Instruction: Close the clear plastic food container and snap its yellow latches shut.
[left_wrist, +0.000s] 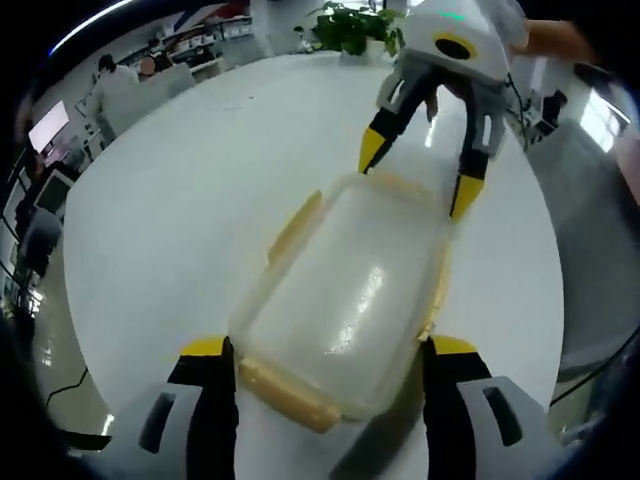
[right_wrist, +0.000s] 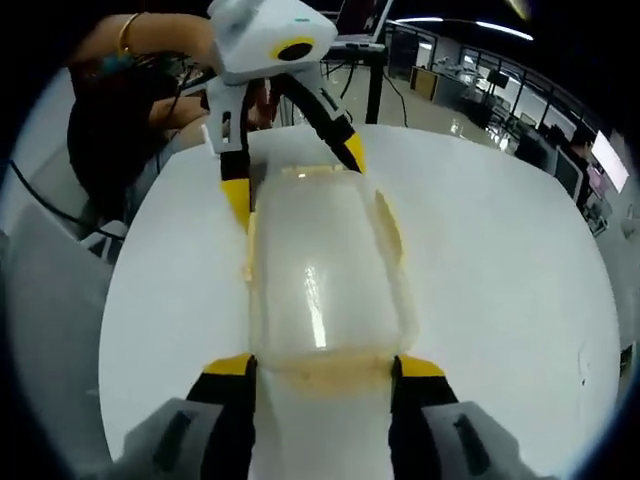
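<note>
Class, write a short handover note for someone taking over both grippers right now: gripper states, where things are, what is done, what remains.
Left gripper: open, jaws either side of one short end of the clear plastic food container.
Right gripper: open, straddling the opposite end.
Container sits on the round white table, lid already resting on top.
Yellow latches on the long sides look flared out, apparently not snapped.
Left: press every latch shut.

Each gripper has a white and grey moulded body with two black jaws capped in yellow at the tips, as on the left gripper (left_wrist: 327, 352) and the right gripper (right_wrist: 319, 365). The person (right_wrist: 120, 90) wears a dark top and a gold bangle (right_wrist: 126, 32) on the wrist.
</note>
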